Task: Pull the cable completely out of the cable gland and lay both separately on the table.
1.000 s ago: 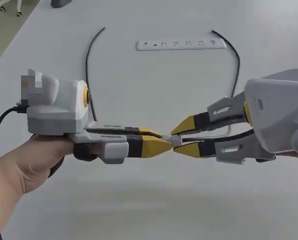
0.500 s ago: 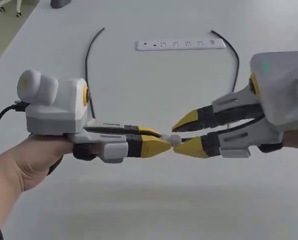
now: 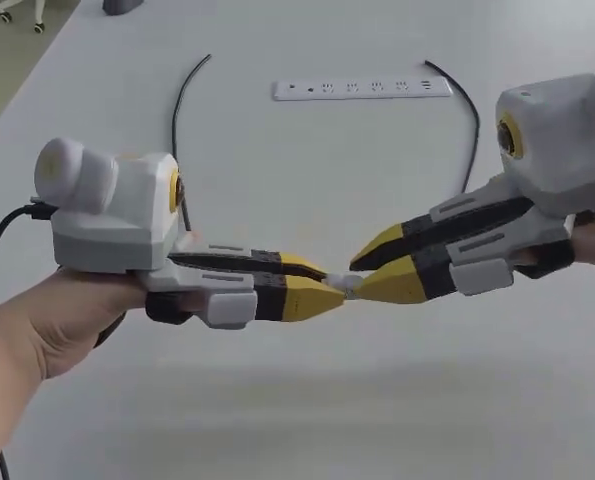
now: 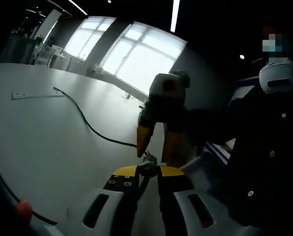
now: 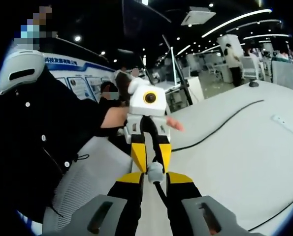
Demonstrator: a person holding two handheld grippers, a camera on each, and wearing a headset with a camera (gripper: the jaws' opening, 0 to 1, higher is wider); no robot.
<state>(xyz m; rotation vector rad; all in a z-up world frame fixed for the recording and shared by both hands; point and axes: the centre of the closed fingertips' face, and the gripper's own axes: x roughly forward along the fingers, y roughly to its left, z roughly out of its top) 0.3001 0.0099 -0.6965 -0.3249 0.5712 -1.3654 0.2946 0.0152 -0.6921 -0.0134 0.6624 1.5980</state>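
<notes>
Holding both grippers up over the white table (image 3: pixel 277 400), I had them tip to tip at the middle of the head view. My left gripper (image 3: pixel 329 290) stretched level from the left of the frame, with my left hand (image 3: pixel 62 320) wrapped under its grey body. Its yellow-tipped jaws were pressed together on the cable gland (image 3: pixel 346 284), a small pale fitting that stuck out just past the tips. My right gripper (image 3: pixel 361 273) reached from the right edge, sloping down towards the centre, its tips just beside the gland. Its jaws stood narrow, with a slim gap between them; I could not tell whether they pinched anything.

In the right gripper view the gland sat low in the centre, just above my own two jaws. A short length of the black cable (image 5: pixel 160 191) ran down from it into the gap between them. In the left gripper view the gland sat between my own yellow tips at lower centre, and the cable swept away across the table towards the upper left.

In the head view that cable curved over the table at upper right. Its far end lay near the right end of a white power strip (image 3: pixel 362 88) at top centre. A second black lead (image 3: pixel 175 120) curved down the upper left and passed behind the left gripper's body.
</notes>
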